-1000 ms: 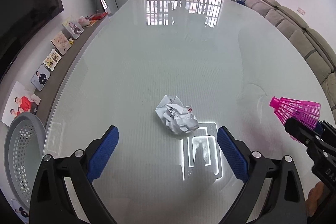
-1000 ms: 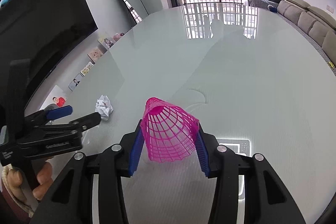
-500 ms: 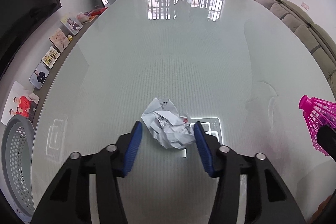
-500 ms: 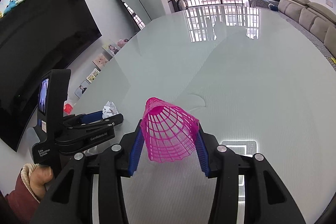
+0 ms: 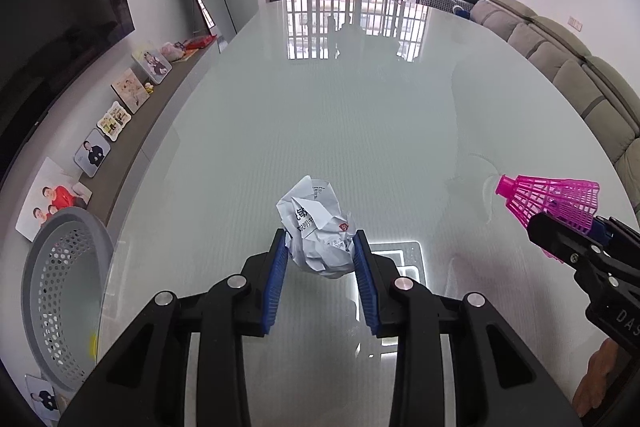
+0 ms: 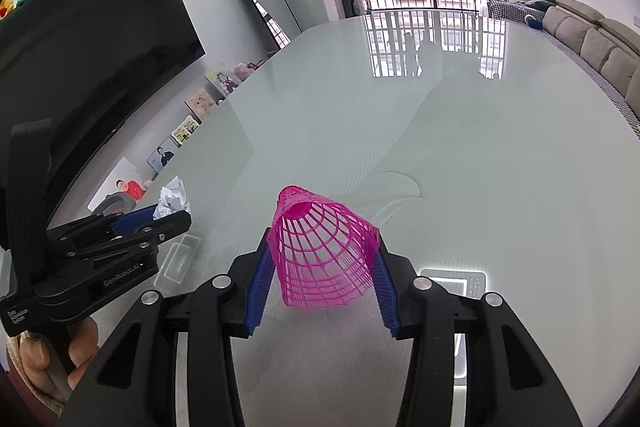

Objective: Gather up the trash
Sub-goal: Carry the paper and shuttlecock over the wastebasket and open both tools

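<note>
Left gripper (image 5: 320, 253) has just been closing, and the blue pads are now pinching the crumpled paper ball (image 5: 316, 231) from both sides. A second ago the jaws were standing wide with the ball lying loose on the bench (image 5: 360, 107) ahead of them. The ball is now sitting between the fingertips, and it looks like it is coming off the glass, though I cannot tell for sure whether it is clear of the surface.

Right gripper (image 6: 320, 263) is not changing: it is gripping the pink plastic shuttlecock (image 6: 324, 251) by its skirt, nose pointing away, same as before, hanging over the bench's near right part.

So both pieces of trash are looking secured. The grey perforated basket (image 5: 60, 287) is sitting just off the bench's near left edge, below the surface. My read: the next step is carrying the paper over that edge and dropping it in, shuttlecock following. The paper grip is near the fingertips, so it could slip.
</note>
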### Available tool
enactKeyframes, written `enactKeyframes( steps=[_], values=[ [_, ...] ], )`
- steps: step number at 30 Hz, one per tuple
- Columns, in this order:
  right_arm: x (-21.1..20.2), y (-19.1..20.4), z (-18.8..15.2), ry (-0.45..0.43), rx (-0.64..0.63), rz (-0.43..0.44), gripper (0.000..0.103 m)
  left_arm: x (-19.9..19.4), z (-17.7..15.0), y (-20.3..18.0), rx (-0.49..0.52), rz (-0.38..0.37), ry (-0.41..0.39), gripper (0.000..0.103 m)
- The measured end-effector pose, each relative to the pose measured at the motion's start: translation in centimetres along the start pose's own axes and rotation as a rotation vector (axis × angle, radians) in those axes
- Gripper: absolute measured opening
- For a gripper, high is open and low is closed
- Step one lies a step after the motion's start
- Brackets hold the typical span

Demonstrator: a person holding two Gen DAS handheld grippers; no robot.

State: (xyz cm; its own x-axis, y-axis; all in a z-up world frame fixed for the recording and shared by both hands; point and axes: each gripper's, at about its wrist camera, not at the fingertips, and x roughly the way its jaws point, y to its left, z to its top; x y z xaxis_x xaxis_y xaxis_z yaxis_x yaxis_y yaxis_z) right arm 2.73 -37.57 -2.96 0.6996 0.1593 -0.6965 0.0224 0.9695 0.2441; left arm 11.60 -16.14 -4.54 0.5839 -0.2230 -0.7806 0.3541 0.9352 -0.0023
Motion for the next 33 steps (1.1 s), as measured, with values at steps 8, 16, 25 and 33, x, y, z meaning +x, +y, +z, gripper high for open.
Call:
enactKeyframes(
  steps=[8,16,25,33],
  values=[
    [0.2,4.9,0.0,0.008,-0.045,0.04,0.044,-4.2,-1.5,3.4,-0.042,0.042,-0.05,0.033],
    [2.2,14.7,0.2,0.042,-0.143,0.158,0.044,-7.2,-4.8,10.4,-0.118,0.14,-0.059,0.033],
    [6.7,27.6,0.6,0.083,-0.308,0.264,0.044,-7.4,-8.8,21.1,-0.267,0.277,-0.014,0.033],
    [11.5,35.3,-0.2,0.15,-0.391,0.326,0.044,-6.8,-11.2,27.9,-0.355,0.368,0.018,0.033]
  ],
)
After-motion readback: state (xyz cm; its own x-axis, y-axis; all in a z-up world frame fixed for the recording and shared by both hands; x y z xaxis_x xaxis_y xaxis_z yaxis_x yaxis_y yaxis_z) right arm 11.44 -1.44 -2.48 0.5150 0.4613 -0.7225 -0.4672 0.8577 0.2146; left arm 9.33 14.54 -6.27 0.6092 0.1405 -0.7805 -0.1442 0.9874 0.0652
